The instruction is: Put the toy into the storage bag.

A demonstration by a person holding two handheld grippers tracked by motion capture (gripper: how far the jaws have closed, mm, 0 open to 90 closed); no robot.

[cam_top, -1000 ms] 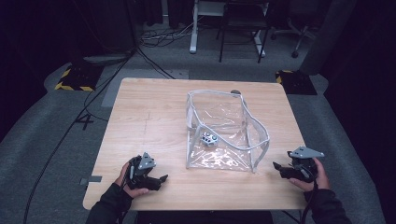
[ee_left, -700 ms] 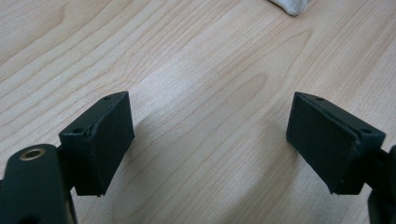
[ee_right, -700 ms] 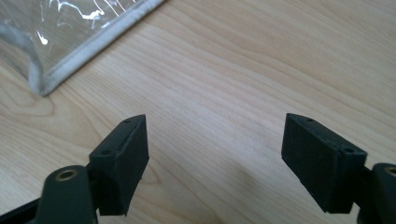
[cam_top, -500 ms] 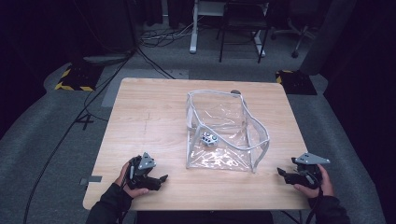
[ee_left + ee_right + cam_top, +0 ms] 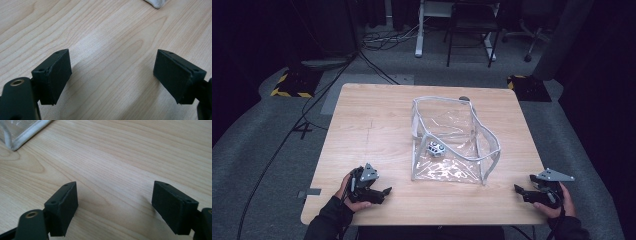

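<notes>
Though bag (image 5: pixel 452 145) clear, small obj inside (image 5: pixel 436 148) unreadable; claws agape.

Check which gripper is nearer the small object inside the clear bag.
Left. The left gripper sits near the bag's front-left corner, diagonally down-left of the object. The right gripper is farther, past the bag's front-right corner near the table edge. Both are open.

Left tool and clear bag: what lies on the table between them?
Nothing: in the high view, bare wood runs from the left tool to the clear bag.
</notes>
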